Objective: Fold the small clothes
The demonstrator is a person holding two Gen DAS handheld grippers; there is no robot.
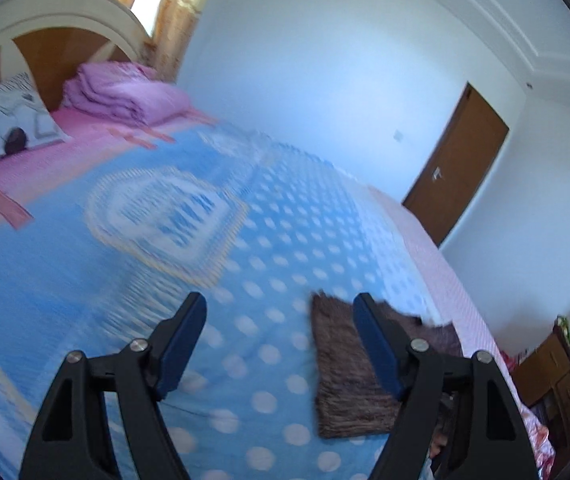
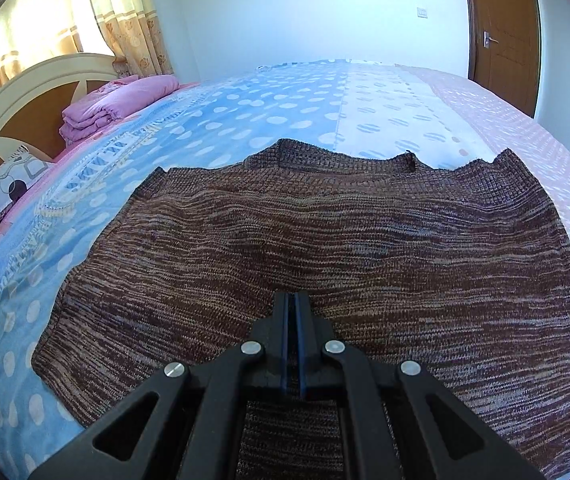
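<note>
Sweater (image 2: pixel 325 248) lies flat on the bed (image 2: pixel 245 112), so we keep our right gripper (image 2: pixel 293 300), squeezed tight on nothing, pressing down while our left gripper (image 1: pixel 281 312), wide open and empty, reaches for an edge.

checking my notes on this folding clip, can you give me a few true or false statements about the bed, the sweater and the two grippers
1. The brown knit sweater lies spread flat on the blue dotted bedspread. True.
2. The left gripper is clamped on the sweater. False: its jaws stand wide apart with nothing between them.
3. The right gripper is shut, its tips over the sweater. True.
4. A folded pink blanket sits near the headboard. True.
5. The wooden door stands wide open. False: it is closed.
</note>
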